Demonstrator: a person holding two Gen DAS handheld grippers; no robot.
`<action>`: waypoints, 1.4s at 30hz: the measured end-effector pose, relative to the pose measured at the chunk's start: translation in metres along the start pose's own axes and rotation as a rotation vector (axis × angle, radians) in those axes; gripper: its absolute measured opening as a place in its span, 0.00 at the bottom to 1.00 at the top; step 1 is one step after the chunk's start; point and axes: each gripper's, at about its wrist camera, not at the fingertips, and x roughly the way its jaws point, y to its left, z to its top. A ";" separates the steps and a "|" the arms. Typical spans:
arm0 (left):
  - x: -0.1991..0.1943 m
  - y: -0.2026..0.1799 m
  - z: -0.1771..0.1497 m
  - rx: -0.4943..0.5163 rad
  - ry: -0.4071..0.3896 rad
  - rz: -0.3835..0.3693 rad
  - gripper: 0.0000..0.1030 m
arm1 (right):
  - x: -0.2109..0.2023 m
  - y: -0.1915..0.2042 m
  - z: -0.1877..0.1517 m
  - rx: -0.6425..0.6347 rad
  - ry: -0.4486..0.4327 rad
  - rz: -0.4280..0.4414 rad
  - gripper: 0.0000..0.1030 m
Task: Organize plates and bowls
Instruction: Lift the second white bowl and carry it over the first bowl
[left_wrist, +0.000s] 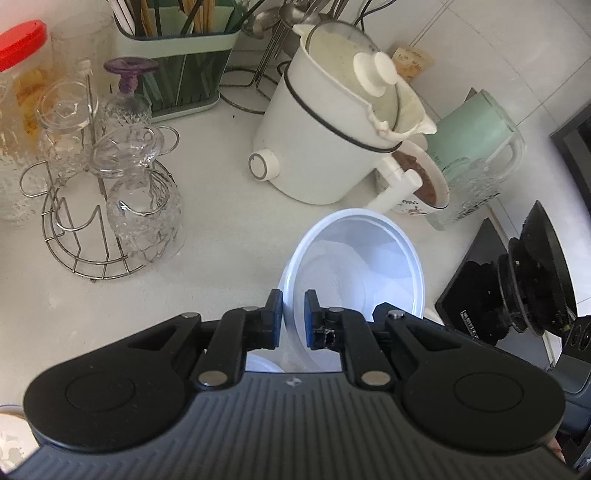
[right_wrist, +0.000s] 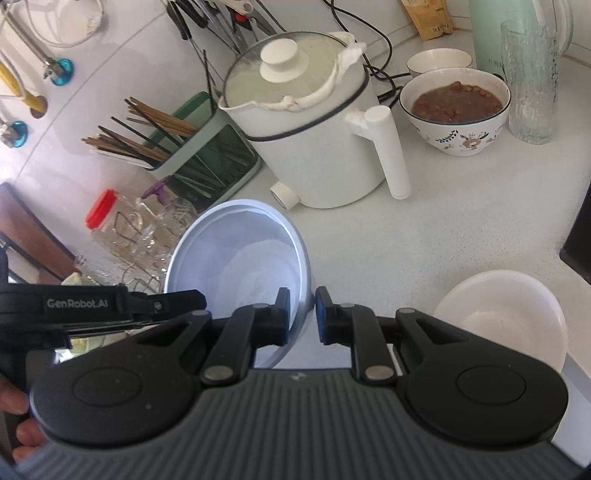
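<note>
Bowl (left_wrist: 354, 266), pale blue-white plastic, is pinched on two sides of its rim at once. The left gripper (left_wrist: 293, 319) has its blue-padded jaws drawn nearly together, with the near wall of the bowl clamped between them. The right gripper (right_wrist: 301, 314) is likewise narrowed to a slim gap, and the bowl's (right_wrist: 240, 258) rim edge sits in that gap, one pad inside the wall and one outside.

Seen against the white electric pot (left_wrist: 332, 129), the bowl hangs in front of it, on the side nearer the cameras, just below the pot's round front knob and its white stick handle. It appears lifted clear of the white countertop (left_wrist: 221, 229), though its underside is hidden. The bowl is tilted, its mouth turned up and partly toward the pot rather than lying level; being round, it has no clear long axis. Its inside looks empty.

In the right wrist view the left gripper's black body (right_wrist: 92, 310) reaches in from the left and meets the bowl's far rim, opposite the right gripper's hold.

A second, white bowl (right_wrist: 506, 317) rests on the countertop, well to the right of the pot and nearer the camera. Beside the pot's handle stands a patterned bowl of brown food (right_wrist: 456, 107). On the pot's other side are a green chopstick holder (right_wrist: 199, 162) and a wire rack of glasses (left_wrist: 107, 192).
</note>
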 end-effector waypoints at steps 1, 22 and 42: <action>-0.003 0.000 -0.001 -0.001 -0.002 -0.001 0.12 | -0.002 0.001 -0.001 -0.002 -0.001 0.002 0.17; -0.034 0.012 -0.031 -0.057 -0.027 0.022 0.13 | -0.016 0.020 -0.013 -0.087 0.051 0.035 0.18; -0.042 0.036 -0.057 -0.112 -0.004 0.080 0.13 | 0.000 0.035 -0.034 -0.133 0.180 0.063 0.18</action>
